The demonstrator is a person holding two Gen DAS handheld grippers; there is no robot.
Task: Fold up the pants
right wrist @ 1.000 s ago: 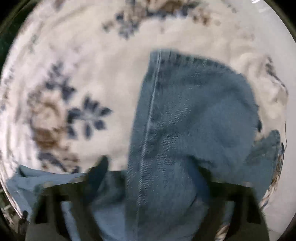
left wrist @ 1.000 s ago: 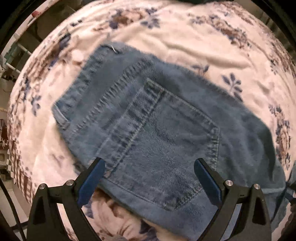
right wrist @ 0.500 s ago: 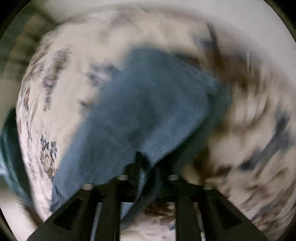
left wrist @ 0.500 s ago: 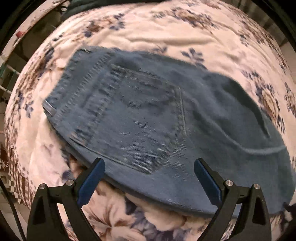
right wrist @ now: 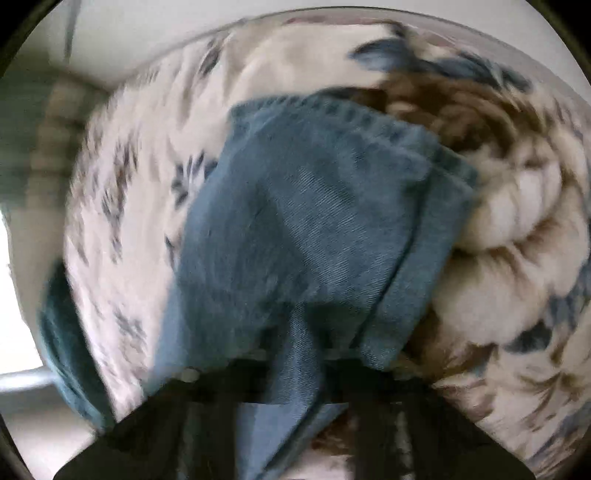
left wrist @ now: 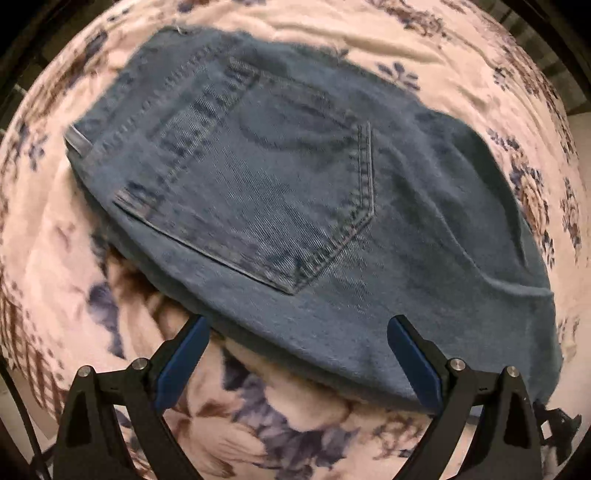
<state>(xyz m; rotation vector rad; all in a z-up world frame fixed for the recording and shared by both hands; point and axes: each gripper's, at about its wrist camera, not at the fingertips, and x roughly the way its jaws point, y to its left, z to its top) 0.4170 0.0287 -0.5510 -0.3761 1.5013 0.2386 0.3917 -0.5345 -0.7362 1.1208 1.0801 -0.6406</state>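
My left tongs are wide open, with two blue pads far apart and nothing between them. Right under them is the soft flowery blanket. Just past the tips is the near edge of the blue jeans. The jeans lie flat on the blanket with the back side up. I can see the back pocket in the middle, and its pointy bottom aims toward my tongs. Farther off on the left is the waistband with a belt loop. More blanket shows beyond that.

My right tongs are squeezed tight on a bunch of jeans cloth. This picture is blurry, so I cannot see the tips well. From the pinch, the pant leg spreads away from me over the blanket. At its far end is the stitched hem. The blanket is bunched up on the right. Far behind is a pale wall.
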